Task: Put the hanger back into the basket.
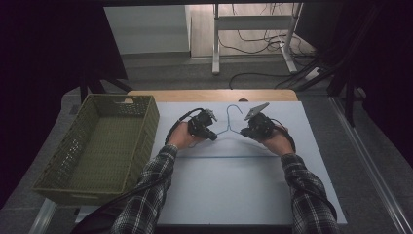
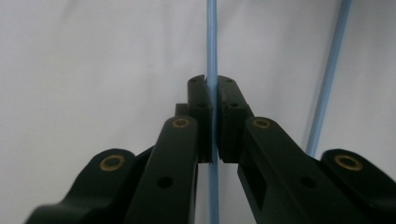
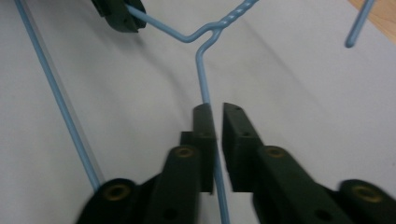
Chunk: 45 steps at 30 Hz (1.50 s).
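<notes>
Blue wire hanger (image 1: 229,127) lies flat at table centre, hook toward the frame's top; left gripper (image 2: 212,84) pinches its left shoulder wire, while right gripper (image 3: 215,114) straddles the right shoulder wire lengthwise, jaws slightly parted, not yet clamped.

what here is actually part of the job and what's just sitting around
In the job:
- thin blue wire clothes hanger, flat on the white table top
- left gripper, shut on one shoulder wire
- right gripper, jaws slightly apart around the other shoulder wire

Lying about:
- green woven plastic basket
</notes>
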Available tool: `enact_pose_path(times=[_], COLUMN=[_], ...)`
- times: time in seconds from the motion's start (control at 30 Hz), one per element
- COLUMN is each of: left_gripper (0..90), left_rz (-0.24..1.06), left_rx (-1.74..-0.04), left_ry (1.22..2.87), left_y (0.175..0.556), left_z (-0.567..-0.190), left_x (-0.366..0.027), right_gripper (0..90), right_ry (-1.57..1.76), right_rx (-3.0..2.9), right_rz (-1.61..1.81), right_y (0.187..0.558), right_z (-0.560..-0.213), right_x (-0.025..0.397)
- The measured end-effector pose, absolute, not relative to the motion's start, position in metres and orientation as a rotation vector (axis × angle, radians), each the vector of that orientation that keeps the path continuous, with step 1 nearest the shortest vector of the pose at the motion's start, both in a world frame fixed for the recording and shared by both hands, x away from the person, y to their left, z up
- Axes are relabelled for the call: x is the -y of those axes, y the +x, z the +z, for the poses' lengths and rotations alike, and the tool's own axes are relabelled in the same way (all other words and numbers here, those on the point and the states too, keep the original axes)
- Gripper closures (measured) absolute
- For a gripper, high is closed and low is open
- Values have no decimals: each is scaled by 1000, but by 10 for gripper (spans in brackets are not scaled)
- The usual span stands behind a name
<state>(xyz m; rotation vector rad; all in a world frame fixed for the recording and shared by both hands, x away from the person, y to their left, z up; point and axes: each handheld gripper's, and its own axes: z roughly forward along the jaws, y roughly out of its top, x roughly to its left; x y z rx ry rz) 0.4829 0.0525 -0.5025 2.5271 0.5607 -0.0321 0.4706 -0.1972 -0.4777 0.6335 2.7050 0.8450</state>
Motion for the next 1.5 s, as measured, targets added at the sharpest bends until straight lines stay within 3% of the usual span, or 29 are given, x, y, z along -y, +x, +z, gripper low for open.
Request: enact_pose_path(times=[0.03, 0.17, 0.4, 0.6, 0.67, 0.77, 0.83, 0.9, 0.97, 1.13, 1.4, 1.5], left_gripper=[867, 868, 868, 867, 866, 852, 824, 695, 623, 525, 566, 631], left_rz=[-67, -92, -92, -91, -86, -114, -131, -120, -98, -130, -177, -214], left_rx=[-557, -522, -483, -440, -422, -420, -406, -401, -394, -400, -364, -330], left_ry=[2483, 2454, 2402, 2374, 2376, 2371, 2368, 2372, 2384, 2389, 2485, 2503], left_y=[481, 478, 469, 457, 453, 448, 447, 443, 439, 431, 412, 401], left_z=[-501, -492, -478, -470, -468, -463, -460, -452, -442, -416, -394, -395], left_x=[-55, -59, -62, -64, -64, -67, -68, -68, -68, -72, -72, -71], right_gripper=[731, 619, 566, 698, 827, 871, 872, 874, 875, 876, 876, 875], right_ry=[667, 726, 711, 647, 594, 498, 503, 465, 439, 363, 256, 198], right_rx=[-2713, -2736, -2820, -2894, -2939, -2984, -2968, -2960, -2959, -2908, -2915, -2920], right_rz=[858, 867, 848, 844, 843, 814, 819, 839, 858, 879, 908, 915], right_y=[470, 472, 470, 470, 468, 461, 459, 455, 452, 435, 412, 404], right_z=[-473, -462, -453, -450, -449, -445, -442, -437, -431, -409, -393, -390], right_x=[201, 208, 205, 200, 197, 194, 194, 195, 198, 201, 193, 186])
